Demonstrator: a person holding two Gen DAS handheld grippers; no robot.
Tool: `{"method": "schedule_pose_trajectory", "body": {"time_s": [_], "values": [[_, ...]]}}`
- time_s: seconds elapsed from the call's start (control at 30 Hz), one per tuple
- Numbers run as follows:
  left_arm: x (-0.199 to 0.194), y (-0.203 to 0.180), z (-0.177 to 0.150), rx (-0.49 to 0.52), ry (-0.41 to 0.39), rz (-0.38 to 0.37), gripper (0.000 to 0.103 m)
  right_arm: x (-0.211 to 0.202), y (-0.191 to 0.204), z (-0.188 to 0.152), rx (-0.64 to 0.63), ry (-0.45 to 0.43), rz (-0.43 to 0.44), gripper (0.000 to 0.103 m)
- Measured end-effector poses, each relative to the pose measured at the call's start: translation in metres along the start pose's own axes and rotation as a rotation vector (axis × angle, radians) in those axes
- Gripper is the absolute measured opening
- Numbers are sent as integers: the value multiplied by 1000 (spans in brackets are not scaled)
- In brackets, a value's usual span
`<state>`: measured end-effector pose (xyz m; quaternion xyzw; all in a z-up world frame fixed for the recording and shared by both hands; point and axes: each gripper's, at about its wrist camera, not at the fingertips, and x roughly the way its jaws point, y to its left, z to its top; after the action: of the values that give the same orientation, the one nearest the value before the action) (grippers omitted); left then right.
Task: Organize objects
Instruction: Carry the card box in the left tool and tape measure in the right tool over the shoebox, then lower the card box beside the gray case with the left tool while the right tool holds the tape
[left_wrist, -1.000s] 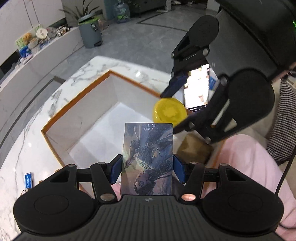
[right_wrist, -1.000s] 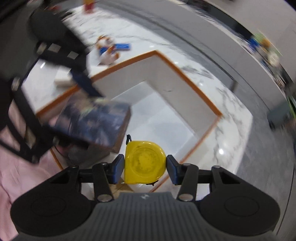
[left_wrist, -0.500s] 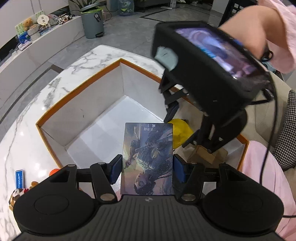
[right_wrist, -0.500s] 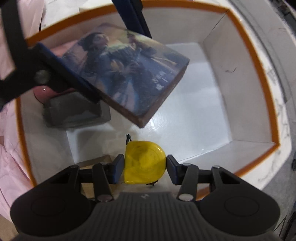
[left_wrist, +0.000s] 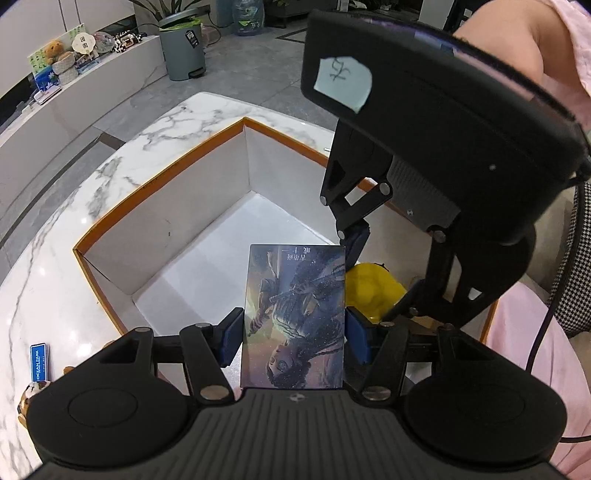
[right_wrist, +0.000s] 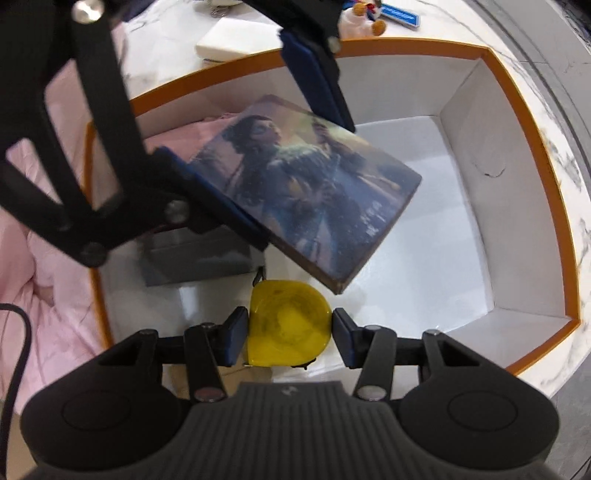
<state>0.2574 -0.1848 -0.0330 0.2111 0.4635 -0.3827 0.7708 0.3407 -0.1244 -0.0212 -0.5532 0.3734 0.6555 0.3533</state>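
Observation:
My left gripper (left_wrist: 294, 331) is shut on an illustrated book (left_wrist: 294, 319) and holds it flat above the white box with an orange rim (left_wrist: 162, 173). The book also shows in the right wrist view (right_wrist: 306, 192), over the box (right_wrist: 517, 107). My right gripper (right_wrist: 290, 332) holds a yellow tape measure (right_wrist: 288, 323) low inside the box; its right pad stands slightly off the case. The tape measure shows beside the book in the left wrist view (left_wrist: 373, 291).
A grey block (right_wrist: 195, 258) and a pink item lie in the box's near corner. On the marble table (left_wrist: 55, 258) outside the box are a blue tag (left_wrist: 38, 360), a small plush toy (right_wrist: 364, 22) and a white pad (right_wrist: 240, 40). A pink sleeve is at the side.
My right gripper has swung down into the box with the tape measure and its jaws have eased apart slightly. My left gripper with the book has come lower over the box.

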Motion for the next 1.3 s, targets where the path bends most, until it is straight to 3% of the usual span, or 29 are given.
{"method": "schedule_pose_trajectory", "body": {"time_s": [0.23, 0.53, 0.83, 1.0, 1.1, 1.3], "values": [[-3, -4, -3, 13, -1, 8, 67, 8, -15, -4, 29, 58, -84, 52], [2, -5, -2, 13, 13, -12, 67, 44, -23, -1, -24, 143, -38, 52], [7, -4, -2, 16, 32, -26, 67, 46, -25, -6, -18, 132, -49, 53], [-1, -10, -4, 30, 20, -11, 67, 10, -26, -13, 68, 29, -75, 52], [-4, -14, -7, 27, 20, 1, 67, -17, -29, -19, 187, -68, -62, 50], [-12, -17, -13, -67, 14, 16, 67, -57, -34, -36, 532, -218, -132, 48]]}}
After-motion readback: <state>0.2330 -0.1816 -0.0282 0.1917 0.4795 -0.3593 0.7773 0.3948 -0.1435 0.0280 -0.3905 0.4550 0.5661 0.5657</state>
